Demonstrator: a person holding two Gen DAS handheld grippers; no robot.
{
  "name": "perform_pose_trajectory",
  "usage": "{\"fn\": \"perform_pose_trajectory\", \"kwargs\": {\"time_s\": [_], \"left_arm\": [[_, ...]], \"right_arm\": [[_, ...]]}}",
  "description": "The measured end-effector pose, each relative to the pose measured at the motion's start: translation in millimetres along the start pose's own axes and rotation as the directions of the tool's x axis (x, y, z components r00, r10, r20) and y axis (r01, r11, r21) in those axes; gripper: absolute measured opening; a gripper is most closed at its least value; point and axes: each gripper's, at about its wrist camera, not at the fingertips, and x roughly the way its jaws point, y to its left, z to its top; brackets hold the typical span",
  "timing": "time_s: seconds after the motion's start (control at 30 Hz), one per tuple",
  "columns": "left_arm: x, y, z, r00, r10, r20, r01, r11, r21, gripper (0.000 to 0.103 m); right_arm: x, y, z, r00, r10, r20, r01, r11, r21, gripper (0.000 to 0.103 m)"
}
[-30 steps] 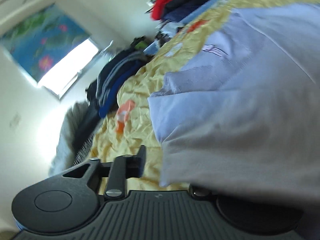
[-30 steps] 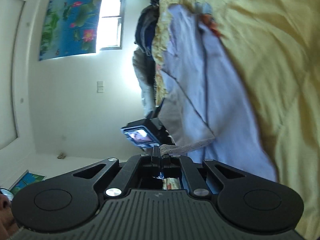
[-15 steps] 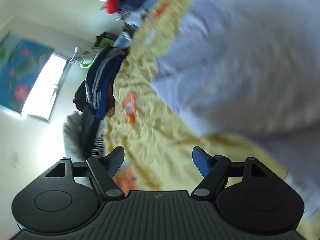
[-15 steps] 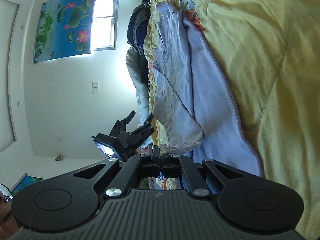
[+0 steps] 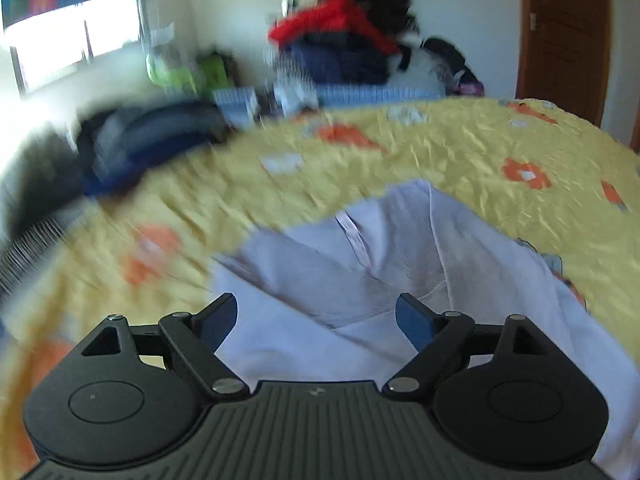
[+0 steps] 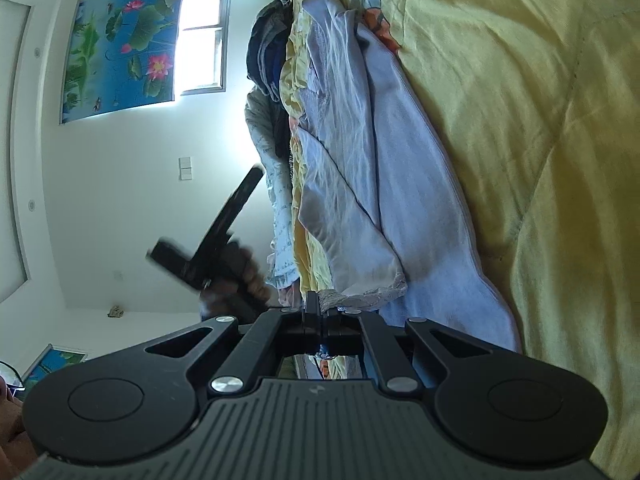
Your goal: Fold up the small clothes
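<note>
Fingers of left gripper [image 5: 316, 320] spread wide, empty, above pale lilac cotton garment [image 5: 360, 280] at lower centre of frame. Fingers of right gripper [image 6: 324, 316] pressed together, clamped on garment's lace-trimmed hem. Garment spread on yellow floral quilt [image 6: 520, 120], centre frame.

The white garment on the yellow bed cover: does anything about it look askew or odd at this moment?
Yes. The white garment lies only half folded on the yellow bed cover, with uneven, overlapping layers. The right gripper is shut on its lacy hem, while the left gripper is open above it, holding nothing.
</note>
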Motion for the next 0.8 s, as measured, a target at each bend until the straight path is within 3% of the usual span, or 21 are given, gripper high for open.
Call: {"fn": "perform_pose_trajectory", "kwargs": {"time_s": [0.1, 0.17, 0.23, 0.33, 0.4, 0.47, 0.53, 0.67, 0.77, 0.8], "left_arm": [[52, 10, 7, 0.995, -0.043, -0.090, 0.031, 0.990, -0.136, 0.086], [77, 26, 5, 0.984, -0.128, -0.121, 0.088, 0.954, -0.287, 0.086], [89, 41, -3, 0.989, -0.128, -0.074, 0.092, 0.927, -0.365, 0.086], [94, 49, -8, 0.992, -0.120, -0.027, 0.101, 0.920, -0.378, 0.086], [96, 46, -8, 0.995, -0.101, -0.019, 0.088, 0.933, -0.350, 0.086], [98, 31, -7, 0.998, -0.046, -0.033, 0.036, 0.965, -0.261, 0.086], [95, 18, -4, 0.999, 0.000, -0.052, -0.011, 0.978, -0.210, 0.086], [54, -8, -17, 1.000, 0.000, -0.026, -0.004, 0.989, -0.148, 0.087], [17, -39, -37, 0.999, -0.043, 0.018, 0.044, 0.998, -0.037, 0.090], [9, -49, -44, 0.998, -0.062, 0.004, 0.062, 0.998, -0.004, 0.090]], "right_arm": [[-7, 1, -1, 1.000, -0.001, 0.008, 0.001, 1.000, -0.008, 0.007], [-9, 1, 0, 1.000, -0.004, 0.009, 0.004, 1.000, -0.004, 0.007], [-11, -3, 0, 1.000, -0.005, 0.011, 0.005, 1.000, 0.010, 0.007], [-13, -8, 2, 1.000, 0.004, 0.009, -0.005, 0.999, 0.032, 0.008], [-12, -9, 2, 1.000, 0.009, 0.003, -0.009, 0.999, 0.037, 0.008], [-11, -10, 2, 1.000, 0.012, -0.007, -0.012, 0.999, 0.036, 0.008], [-9, -9, 1, 1.000, 0.006, -0.016, -0.005, 0.999, 0.032, 0.009], [-16, 4, -5, 0.998, -0.055, 0.006, 0.055, 0.997, -0.045, 0.014], [-31, 8, -10, 0.992, -0.112, 0.063, 0.117, 0.989, -0.087, 0.039], [-34, 8, -12, 0.989, -0.125, 0.076, 0.131, 0.988, -0.084, 0.041]]}}
